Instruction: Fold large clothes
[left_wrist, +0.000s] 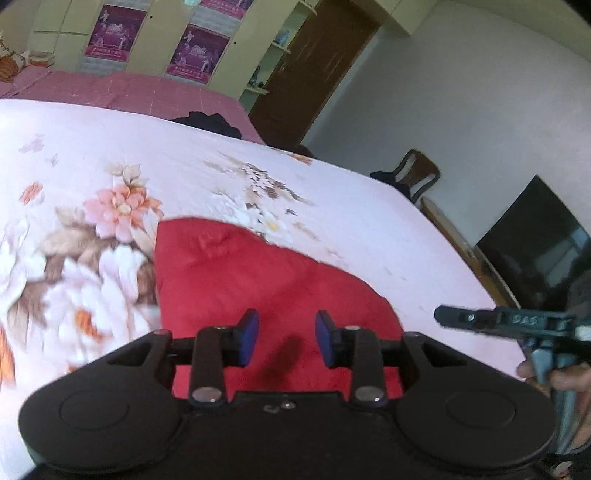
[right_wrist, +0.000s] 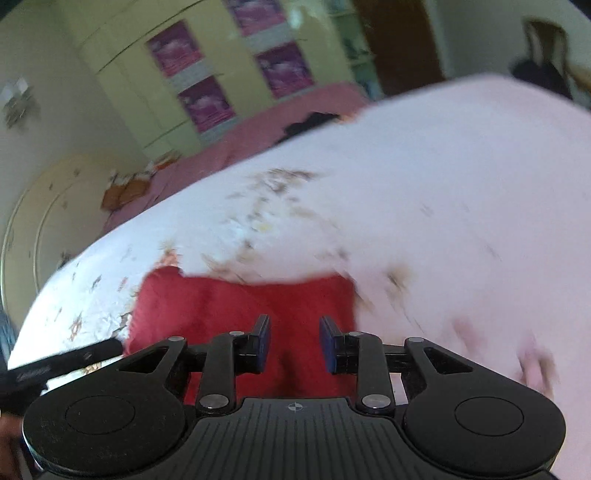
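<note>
A red garment (left_wrist: 255, 280) lies folded into a compact shape on the floral bed sheet (left_wrist: 110, 166). It also shows in the right wrist view (right_wrist: 240, 306) as a rough rectangle. My left gripper (left_wrist: 287, 338) is open and empty, held above the garment's near part. My right gripper (right_wrist: 294, 341) is open and empty, also above the garment's near edge. The right gripper appears side-on in the left wrist view (left_wrist: 447, 316), off the garment's right side. The left gripper's black tip shows in the right wrist view (right_wrist: 107, 349) at the garment's left.
The bed's wooden edge (left_wrist: 469, 251) runs along the right, with a dark TV screen (left_wrist: 535, 236) and a chair (left_wrist: 417, 173) beyond. A dark garment (left_wrist: 207, 122) lies on the pink sheet (left_wrist: 147, 88) at the far side. Wardrobes with posters (left_wrist: 195, 51) stand behind.
</note>
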